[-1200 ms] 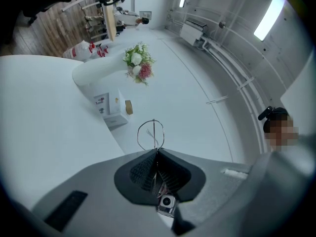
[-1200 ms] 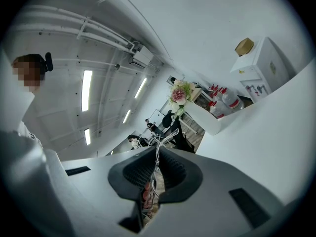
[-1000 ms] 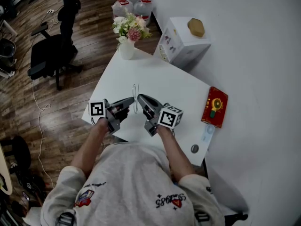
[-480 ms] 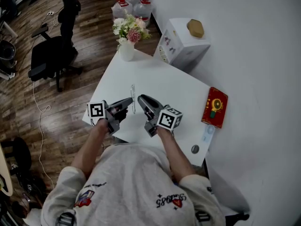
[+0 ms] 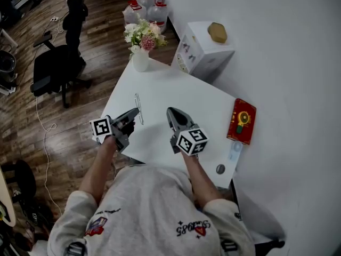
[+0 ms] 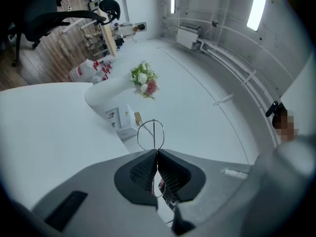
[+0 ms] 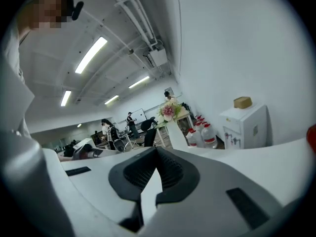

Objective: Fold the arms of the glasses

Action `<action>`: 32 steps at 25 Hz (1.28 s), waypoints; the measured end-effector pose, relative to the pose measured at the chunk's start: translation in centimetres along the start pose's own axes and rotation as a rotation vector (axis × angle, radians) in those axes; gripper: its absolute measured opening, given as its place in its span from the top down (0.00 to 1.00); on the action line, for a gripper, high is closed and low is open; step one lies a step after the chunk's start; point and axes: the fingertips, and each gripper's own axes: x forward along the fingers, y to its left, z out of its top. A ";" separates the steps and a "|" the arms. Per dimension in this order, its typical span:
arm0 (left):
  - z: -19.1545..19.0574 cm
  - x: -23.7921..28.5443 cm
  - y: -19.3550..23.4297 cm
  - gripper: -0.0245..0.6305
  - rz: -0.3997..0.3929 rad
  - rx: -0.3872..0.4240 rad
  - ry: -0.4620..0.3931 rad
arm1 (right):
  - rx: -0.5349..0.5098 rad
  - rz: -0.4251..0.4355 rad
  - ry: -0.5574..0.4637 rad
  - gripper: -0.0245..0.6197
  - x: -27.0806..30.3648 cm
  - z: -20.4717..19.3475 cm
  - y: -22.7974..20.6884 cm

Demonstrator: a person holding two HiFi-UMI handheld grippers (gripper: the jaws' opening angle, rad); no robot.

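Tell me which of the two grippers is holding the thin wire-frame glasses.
The left gripper: its jaws are shut on the glasses, while the right gripper is shut and empty.

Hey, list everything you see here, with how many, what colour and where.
table: one, white, centre
glasses: one, thin wire, in left gripper
flower vase: one, white, table's far corner
box: one, white, beyond table
brown item: one, atop box
pack: one, red, table's right edge
water jugs: several, clear with red caps, floor
office chair: one, black, left floor
left gripper: grey, shut on glasses
right gripper: grey, shut, empty
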 end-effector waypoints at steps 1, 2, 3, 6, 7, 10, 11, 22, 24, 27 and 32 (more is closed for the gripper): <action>0.1 -0.1 0.1 0.95 0.003 -0.004 -0.004 | -0.037 -0.020 -0.009 0.96 -0.3 0.3 -0.2; 0.2 -0.3 0.2 0.95 0.008 -0.010 -0.009 | -0.071 -0.039 -0.018 0.96 -0.5 0.5 -0.3; 0.3 -0.5 0.3 0.95 0.012 -0.016 -0.013 | -0.101 -0.057 -0.027 0.96 -0.7 0.8 -0.4; 0.7 -0.9 0.3 0.95 0.009 -0.018 -0.026 | -0.158 -0.097 -0.053 0.96 -1.2 1.4 -0.6; 0.8 -0.9 0.2 0.95 0.006 -0.020 -0.032 | -0.168 -0.104 -0.059 0.96 -1.3 1.6 -0.7; 0.8 -0.7 0.1 0.95 0.000 -0.030 -0.040 | -0.187 -0.123 -0.064 0.96 -1.8 1.8 -1.1; 0.7 -0.7 0.2 0.95 0.002 -0.032 -0.039 | -0.189 -0.128 -0.063 0.96 -1.9 1.8 -1.2; 0.3 -1.2 0.3 0.95 0.007 -0.055 -0.042 | -0.200 -0.143 -0.058 0.96 -2.4 1.3 -0.9; 0.3 -1.2 0.4 0.95 0.006 -0.050 -0.041 | -0.198 -0.144 -0.058 0.96 -2.4 1.3 -1.0; 0.3 -1.1 0.6 0.95 0.010 -0.049 -0.038 | -0.197 -0.138 -0.055 0.96 -2.3 1.2 -1.0; 0.2 -1.1 0.5 0.95 0.006 -0.056 -0.036 | -0.192 -0.130 -0.051 0.96 -2.3 0.9 -0.8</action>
